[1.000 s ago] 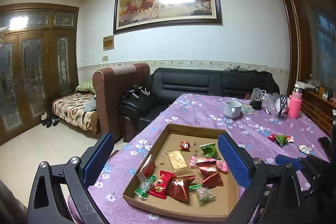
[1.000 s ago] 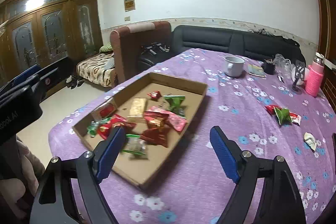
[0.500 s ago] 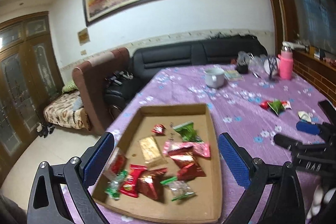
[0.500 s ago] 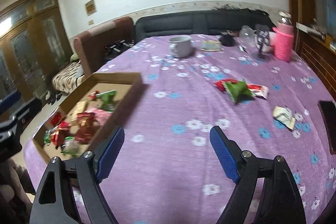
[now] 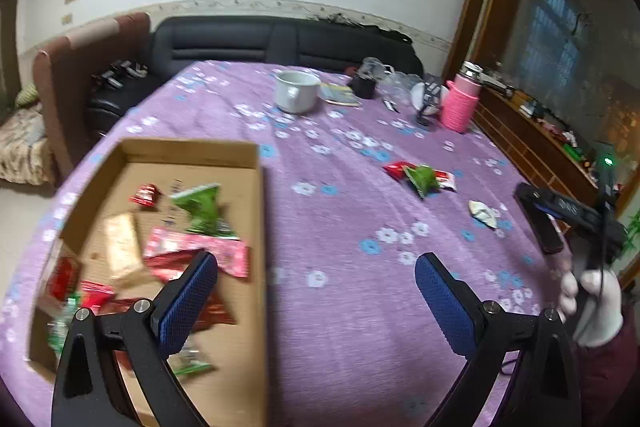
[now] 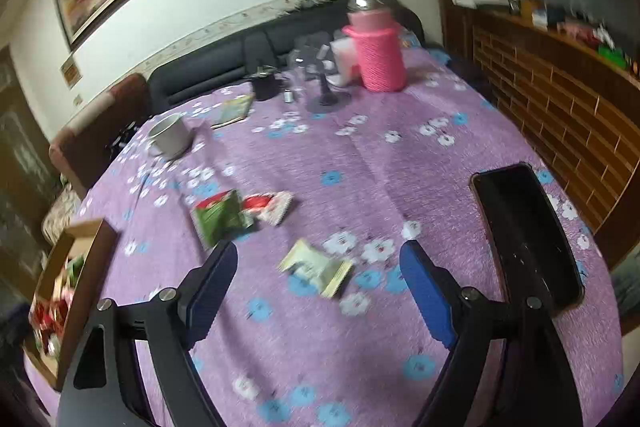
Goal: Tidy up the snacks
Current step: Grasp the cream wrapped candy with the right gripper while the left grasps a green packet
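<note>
A shallow cardboard tray (image 5: 256,211) with several wrapped snacks lies at the table's left; its edge (image 6: 86,271) shows in the right wrist view. Loose on the purple cloth lie a green packet (image 6: 220,217) beside a red-and-white one (image 6: 268,205), and a pale cream packet (image 6: 316,267). My right gripper (image 6: 318,281) hangs open just above the cream packet, which lies between its fingers, untouched. My left gripper (image 5: 316,297) is open over bare cloth by the tray's right edge, empty. A white-gloved hand (image 5: 596,303) holds the right gripper's body at the right.
A black phone (image 6: 528,231) lies right of the right gripper. At the far end stand a white mug (image 6: 170,137), a pink-sleeved flask (image 6: 378,55), glassware and a small booklet (image 6: 234,111). A wooden cabinet (image 6: 568,115) lines the right side; sofas sit behind.
Both views have swung right and tilted down. The tray slid to the left in both. The right gripper left the tray and now hangs over the cream packet. Both grippers stayed open.
</note>
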`<act>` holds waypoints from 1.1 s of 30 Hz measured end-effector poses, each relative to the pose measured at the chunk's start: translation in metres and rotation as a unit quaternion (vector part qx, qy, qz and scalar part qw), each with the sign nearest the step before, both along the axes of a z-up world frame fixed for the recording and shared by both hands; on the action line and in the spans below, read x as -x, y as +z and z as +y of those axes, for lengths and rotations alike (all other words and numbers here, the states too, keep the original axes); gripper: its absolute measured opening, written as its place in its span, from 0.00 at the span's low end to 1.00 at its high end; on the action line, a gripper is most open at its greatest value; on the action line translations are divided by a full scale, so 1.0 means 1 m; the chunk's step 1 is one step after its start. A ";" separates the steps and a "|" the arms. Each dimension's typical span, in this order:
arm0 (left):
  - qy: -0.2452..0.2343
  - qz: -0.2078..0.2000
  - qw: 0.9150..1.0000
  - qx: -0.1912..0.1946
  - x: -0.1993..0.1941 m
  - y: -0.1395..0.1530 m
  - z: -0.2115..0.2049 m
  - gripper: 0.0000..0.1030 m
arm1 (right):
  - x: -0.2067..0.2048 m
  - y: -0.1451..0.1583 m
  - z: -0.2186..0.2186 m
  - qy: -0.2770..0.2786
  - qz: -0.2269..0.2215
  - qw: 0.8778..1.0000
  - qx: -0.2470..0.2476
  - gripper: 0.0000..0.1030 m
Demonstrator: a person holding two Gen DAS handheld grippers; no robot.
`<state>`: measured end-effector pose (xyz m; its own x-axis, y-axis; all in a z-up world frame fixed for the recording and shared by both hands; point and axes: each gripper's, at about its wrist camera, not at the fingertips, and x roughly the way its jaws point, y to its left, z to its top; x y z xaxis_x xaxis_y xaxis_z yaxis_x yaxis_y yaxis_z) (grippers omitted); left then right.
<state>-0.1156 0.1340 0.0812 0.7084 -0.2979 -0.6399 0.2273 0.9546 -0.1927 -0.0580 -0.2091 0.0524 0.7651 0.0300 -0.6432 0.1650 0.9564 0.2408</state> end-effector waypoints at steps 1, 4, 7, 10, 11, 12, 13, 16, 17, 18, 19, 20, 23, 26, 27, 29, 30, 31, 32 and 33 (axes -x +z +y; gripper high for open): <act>-0.005 0.003 1.000 0.003 -0.001 -0.002 -0.004 0.97 | -0.007 -0.002 -0.003 0.003 0.003 1.000 -0.015 0.80; -0.025 0.016 0.999 0.016 -0.005 -0.004 -0.013 0.97 | -0.035 -0.011 -0.005 0.028 0.014 0.998 -0.061 0.76; -0.040 0.026 0.999 0.025 -0.010 -0.003 -0.020 0.97 | -0.059 -0.023 0.006 0.031 0.052 0.998 -0.032 0.75; -0.060 0.035 0.997 0.040 -0.020 0.004 -0.025 0.97 | -0.065 -0.039 0.017 0.044 0.071 0.996 -0.007 0.75; -0.067 0.037 0.996 0.040 -0.025 0.007 -0.030 0.97 | -0.066 -0.045 0.019 0.049 0.078 0.996 -0.002 0.75; -0.074 0.038 0.996 0.041 -0.031 0.009 -0.035 0.97 | -0.066 -0.050 0.021 0.054 0.085 0.995 0.005 0.75; -0.081 0.038 0.995 0.042 -0.037 0.010 -0.041 0.97 | -0.067 -0.053 0.022 0.056 0.092 0.994 0.010 0.69; -0.106 0.037 0.993 0.034 -0.063 0.009 -0.072 0.97 | -0.068 -0.057 0.022 0.056 0.097 0.993 0.032 0.24; -0.115 0.035 0.992 0.027 -0.072 0.006 -0.085 0.95 | -0.068 -0.058 0.020 0.056 0.099 0.993 0.030 0.16; -0.123 0.035 0.992 0.016 -0.082 0.003 -0.100 0.93 | -0.067 -0.058 0.017 0.055 0.099 0.993 0.017 0.15; -0.127 0.038 0.991 0.008 -0.090 0.000 -0.110 0.92 | -0.066 -0.058 0.013 0.054 0.097 0.994 0.005 0.14; -0.139 0.044 0.989 0.000 -0.102 -0.004 -0.127 0.92 | -0.065 -0.059 0.010 0.054 0.097 0.994 -0.004 0.14; -0.162 0.044 0.985 -0.029 -0.124 -0.013 -0.161 0.85 | -0.065 -0.060 0.004 0.056 0.097 0.993 -0.024 0.14; -0.181 0.046 0.980 -0.065 -0.147 -0.027 -0.188 0.82 | -0.065 -0.060 0.000 0.058 0.097 0.993 -0.038 0.14; -0.191 0.046 0.978 -0.074 -0.154 -0.032 -0.196 0.82 | -0.066 -0.060 -0.001 0.058 0.098 0.993 -0.044 0.14; -0.199 0.046 0.974 -0.101 -0.165 -0.043 -0.209 0.82 | -0.067 -0.061 -0.004 0.058 0.100 0.992 -0.055 0.13; -0.206 0.044 0.971 -0.113 -0.171 -0.049 -0.214 0.80 | -0.067 -0.060 -0.005 0.057 0.102 0.991 -0.059 0.13; -0.209 0.042 0.969 -0.127 -0.175 -0.054 -0.219 0.77 | -0.067 -0.060 -0.006 0.056 0.103 0.991 -0.064 0.12; -0.208 0.042 0.966 -0.150 -0.179 -0.060 -0.223 0.67 | -0.067 -0.061 -0.007 0.055 0.103 0.991 -0.067 0.12; -0.206 0.030 0.964 -0.165 -0.180 -0.061 -0.227 0.59 | -0.067 -0.061 -0.007 0.055 0.104 0.991 -0.068 0.12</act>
